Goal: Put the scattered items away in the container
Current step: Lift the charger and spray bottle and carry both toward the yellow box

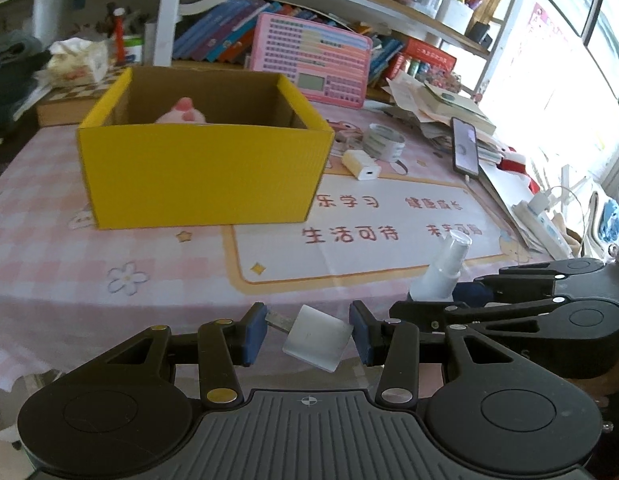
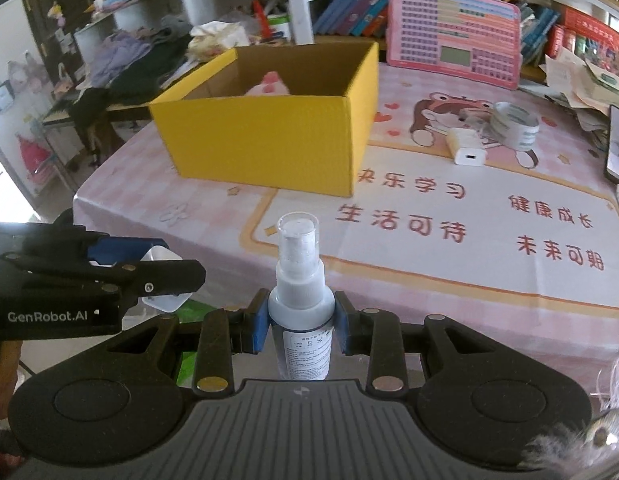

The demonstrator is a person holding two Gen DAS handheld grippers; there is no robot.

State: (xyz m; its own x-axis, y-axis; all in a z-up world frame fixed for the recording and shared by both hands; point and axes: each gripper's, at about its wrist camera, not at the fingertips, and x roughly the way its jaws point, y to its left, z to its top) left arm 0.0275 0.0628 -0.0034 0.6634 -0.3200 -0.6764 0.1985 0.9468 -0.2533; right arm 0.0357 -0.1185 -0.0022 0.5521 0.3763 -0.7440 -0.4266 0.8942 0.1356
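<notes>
Left hand-held gripper point(image 1: 308, 334): pinches a tilted white block point(image 1: 315, 337) by its corners; it could slip out.
Right hand-held gripper point(image 2: 301, 324): squeezes the spray bottle point(image 2: 300, 300) upright.
Yellow box point(image 1: 201, 172): ahead on the worktop point(image 1: 49, 256); a low carry could bump its wall.

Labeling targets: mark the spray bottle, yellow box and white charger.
spray bottle point(image 2: 300, 304), right wrist view, on its shoulder below the cap.
yellow box point(image 1: 201, 176), left wrist view, on its front wall.
white charger point(image 1: 361, 164), left wrist view, on its top face.

Yellow box point(image 1: 201, 176): matt corrugated cardboard. Spray bottle point(image 2: 300, 300): smooth plastic. Table cover point(image 1: 69, 248): glossy.
</notes>
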